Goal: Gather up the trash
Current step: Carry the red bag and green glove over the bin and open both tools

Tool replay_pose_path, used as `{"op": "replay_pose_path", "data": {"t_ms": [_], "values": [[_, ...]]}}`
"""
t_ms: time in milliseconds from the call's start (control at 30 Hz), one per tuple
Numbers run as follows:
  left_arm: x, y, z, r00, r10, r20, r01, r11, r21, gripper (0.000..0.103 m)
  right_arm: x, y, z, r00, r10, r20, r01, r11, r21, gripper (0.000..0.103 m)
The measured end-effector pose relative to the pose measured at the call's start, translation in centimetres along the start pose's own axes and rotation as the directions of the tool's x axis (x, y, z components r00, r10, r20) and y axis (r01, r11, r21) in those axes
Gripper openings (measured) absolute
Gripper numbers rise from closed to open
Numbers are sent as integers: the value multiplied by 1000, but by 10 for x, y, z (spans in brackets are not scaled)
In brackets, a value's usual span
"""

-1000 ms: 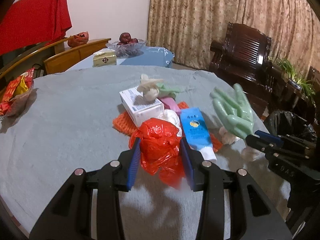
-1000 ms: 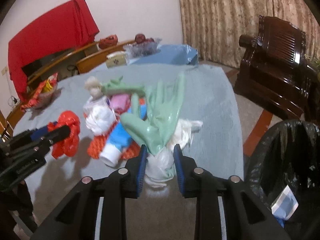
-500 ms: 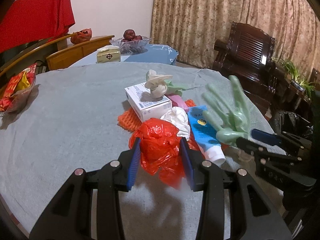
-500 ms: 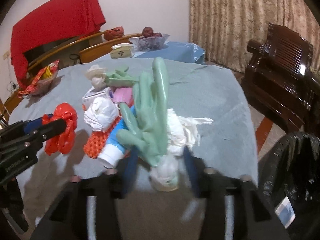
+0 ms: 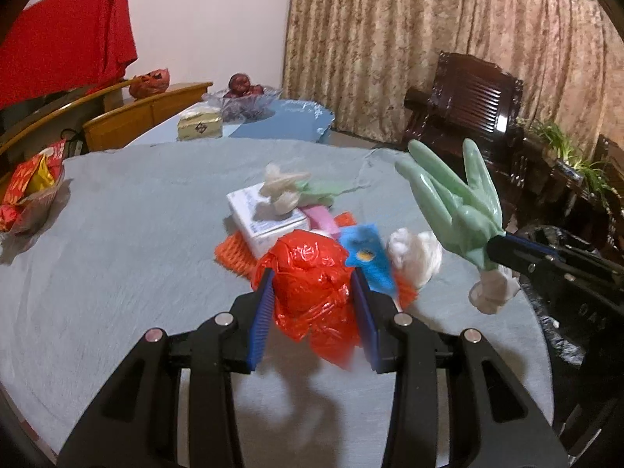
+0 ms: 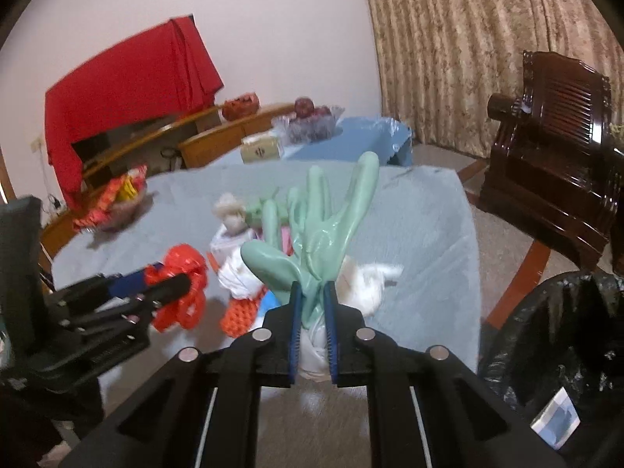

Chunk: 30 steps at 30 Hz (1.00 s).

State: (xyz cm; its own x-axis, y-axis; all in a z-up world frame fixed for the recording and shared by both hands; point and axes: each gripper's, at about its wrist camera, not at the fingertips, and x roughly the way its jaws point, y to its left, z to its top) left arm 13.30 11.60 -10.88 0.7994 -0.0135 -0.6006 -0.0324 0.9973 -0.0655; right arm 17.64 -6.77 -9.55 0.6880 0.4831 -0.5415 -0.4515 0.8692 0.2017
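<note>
My left gripper [image 5: 312, 279] is shut on a crumpled red plastic bag [image 5: 310, 273] and holds it above the grey table [image 5: 117, 257]. My right gripper [image 6: 312, 292] is shut on a green rubber glove [image 6: 319, 230] at its cuff, fingers pointing up, lifted off the table. The glove [image 5: 456, 202] and the right gripper also show at the right of the left wrist view. On the table lies a heap of trash: a white box [image 5: 265, 218], a blue tube [image 5: 368, 257], an orange net [image 5: 234, 253], white crumpled tissue [image 5: 413, 253].
A bin lined with a black bag [image 6: 557, 335] stands on the floor at the right of the table, with something white and blue inside. A snack basket [image 5: 27, 195] sits at the table's far left. A dark wooden chair [image 6: 553, 124] stands behind.
My right gripper has closed tighter on the glove and lifted it off the table, fingers now upright. My left gripper still holds the red bag and has shifted slightly.
</note>
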Motion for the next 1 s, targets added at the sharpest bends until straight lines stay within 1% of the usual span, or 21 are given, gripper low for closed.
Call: {"op": "replay_pose_path", "data": {"t_ms": [233,333,433,467,533,633,767,833,1000], "values": [[-12,-34,15,997,-69,35,67,997,45,38,-40,-14,9,997,-53,59,53,999,5,11],[-12,-53,19,994,-108,35,105,992,67,38,-60,-30,6,993,-102,66,101,995,21,11],[-11,-80,20,986,-160,36,156,983,96,38,-79,-50,0,985,-158,70,155,987,49,11],[-10,-94,21,982,-187,33,183,977,108,38,-83,-57,-3,982,-173,69,170,984,57,11],[-7,-110,21,975,-220,27,215,969,124,38,-97,-73,-9,974,-215,67,210,974,81,11],[-4,-143,20,961,-277,19,271,950,154,38,-117,-96,-18,959,-276,64,268,957,114,11],[3,-187,16,936,-351,-5,346,920,186,38,-142,-126,-30,934,-354,57,342,927,155,11],[6,-208,15,922,-386,-13,380,902,203,38,-151,-140,-36,923,-382,47,369,913,174,11],[16,-251,10,896,-441,-44,439,868,232,38,-165,-169,-54,899,-437,14,424,880,213,11]]}}
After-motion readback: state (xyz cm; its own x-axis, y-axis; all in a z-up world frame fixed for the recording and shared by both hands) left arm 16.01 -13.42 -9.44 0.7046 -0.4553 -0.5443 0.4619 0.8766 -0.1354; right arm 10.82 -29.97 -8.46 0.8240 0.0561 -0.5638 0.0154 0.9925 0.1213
